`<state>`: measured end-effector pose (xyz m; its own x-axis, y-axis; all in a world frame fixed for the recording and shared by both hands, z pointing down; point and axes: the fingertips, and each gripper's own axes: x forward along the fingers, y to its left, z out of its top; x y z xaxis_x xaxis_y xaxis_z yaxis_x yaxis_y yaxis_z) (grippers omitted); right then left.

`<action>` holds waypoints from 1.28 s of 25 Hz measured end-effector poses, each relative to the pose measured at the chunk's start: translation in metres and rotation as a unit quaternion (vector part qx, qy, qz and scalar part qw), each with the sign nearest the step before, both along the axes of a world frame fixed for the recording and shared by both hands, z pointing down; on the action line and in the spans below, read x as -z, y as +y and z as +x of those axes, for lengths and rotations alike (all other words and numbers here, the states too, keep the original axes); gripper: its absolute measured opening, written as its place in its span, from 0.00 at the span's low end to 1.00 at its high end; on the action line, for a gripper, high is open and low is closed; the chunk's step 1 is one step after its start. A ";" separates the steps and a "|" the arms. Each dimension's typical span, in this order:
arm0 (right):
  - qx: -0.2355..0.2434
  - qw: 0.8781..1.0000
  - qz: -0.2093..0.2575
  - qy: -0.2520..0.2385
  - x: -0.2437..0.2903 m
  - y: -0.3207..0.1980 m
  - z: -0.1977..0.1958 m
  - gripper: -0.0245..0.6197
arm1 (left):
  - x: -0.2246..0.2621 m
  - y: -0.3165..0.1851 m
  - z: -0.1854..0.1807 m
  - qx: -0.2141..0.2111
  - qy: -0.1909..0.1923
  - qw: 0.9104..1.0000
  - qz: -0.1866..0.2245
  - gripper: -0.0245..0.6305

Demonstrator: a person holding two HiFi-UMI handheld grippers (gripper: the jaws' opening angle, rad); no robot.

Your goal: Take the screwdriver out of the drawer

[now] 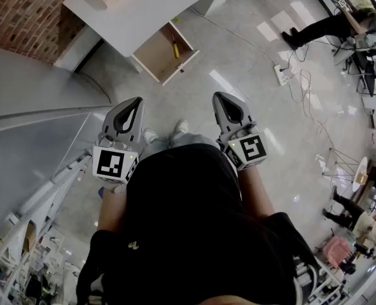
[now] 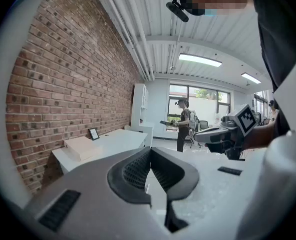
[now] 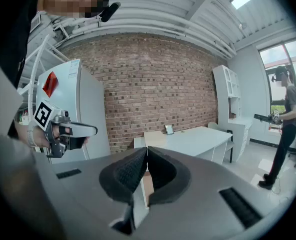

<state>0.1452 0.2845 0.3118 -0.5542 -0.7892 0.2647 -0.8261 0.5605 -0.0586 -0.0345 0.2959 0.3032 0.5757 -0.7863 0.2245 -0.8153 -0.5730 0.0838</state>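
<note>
The left gripper (image 1: 135, 100) is pressed together and empty, the screwdriver (image 1: 175, 47) lies far off at 12 o'clock in the open drawer (image 1: 154, 54), probably light, hard and best pinched by its yellow handle, and the right gripper (image 1: 219, 96) is pressed together and empty too.

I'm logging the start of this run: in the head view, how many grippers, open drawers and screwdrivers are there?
grippers: 2, the left gripper and the right gripper
open drawer: 1
screwdriver: 1
total: 4
</note>
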 end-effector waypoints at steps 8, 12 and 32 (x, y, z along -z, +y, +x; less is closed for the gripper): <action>0.006 1.000 -0.015 -0.020 -0.001 -0.007 0.023 0.06 | 0.003 -0.009 0.031 -0.003 -0.006 1.000 0.001 0.04; 0.008 0.999 -0.021 -0.032 -0.001 -0.016 0.040 0.06 | 0.004 -0.019 0.049 -0.001 -0.007 1.000 -0.001 0.04; 0.024 0.997 -0.061 -0.047 -0.035 -0.100 0.037 0.06 | -0.025 -0.098 0.056 -0.007 -0.004 0.999 -0.034 0.04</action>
